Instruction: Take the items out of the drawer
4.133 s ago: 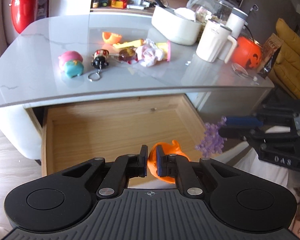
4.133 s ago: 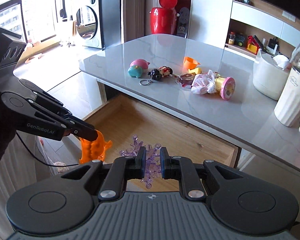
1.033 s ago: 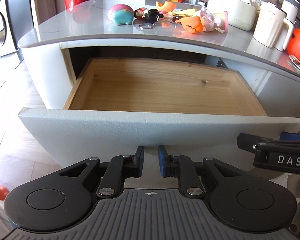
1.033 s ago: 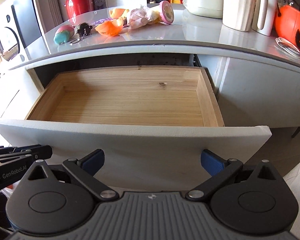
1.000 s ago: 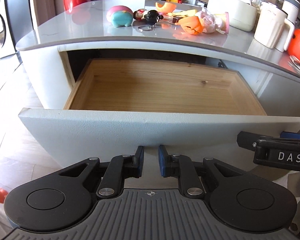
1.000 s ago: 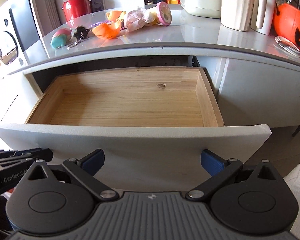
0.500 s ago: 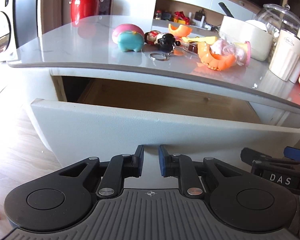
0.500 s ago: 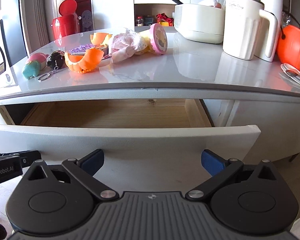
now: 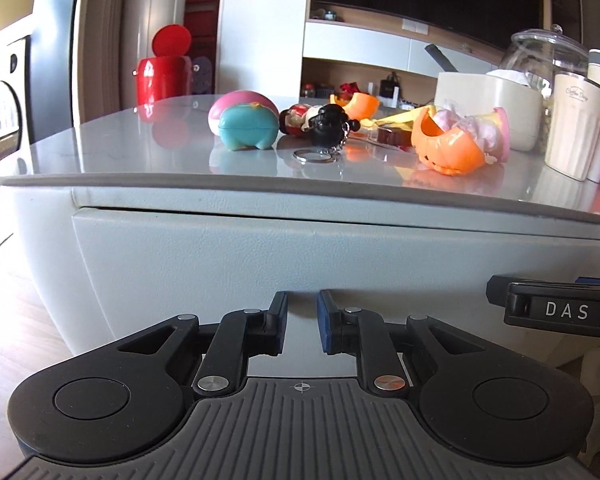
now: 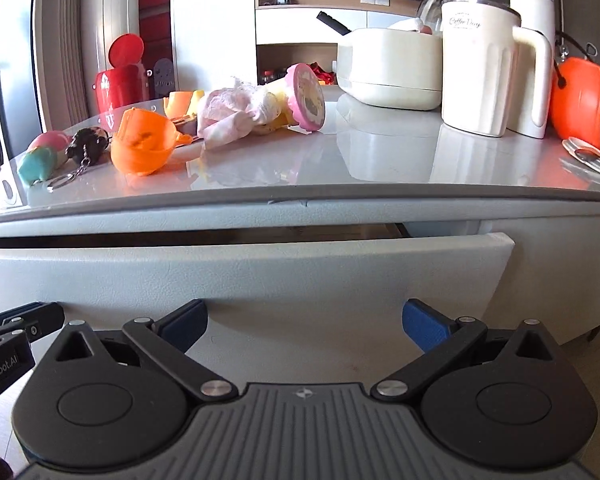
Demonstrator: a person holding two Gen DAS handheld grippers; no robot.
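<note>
Straight ahead of the left gripper (image 9: 302, 326), fingers nearly together around nothing, the grey drawer front (image 9: 300, 264) fills the view, almost shut under the countertop (image 9: 140, 160). The right gripper (image 10: 305, 326) faces the same front with jaws spread wide and empty. Above and beyond both, on the countertop, lie the removed items: a pink-and-teal toy (image 9: 246, 122), a keychain figure (image 9: 320, 122), an orange shell (image 10: 142, 146) and a pink doll (image 10: 256, 110). A white mug (image 10: 480, 68) and pumpkin bucket (image 10: 584, 100) stand farther right. The drawer's inside is hidden except for a dark slit.
</note>
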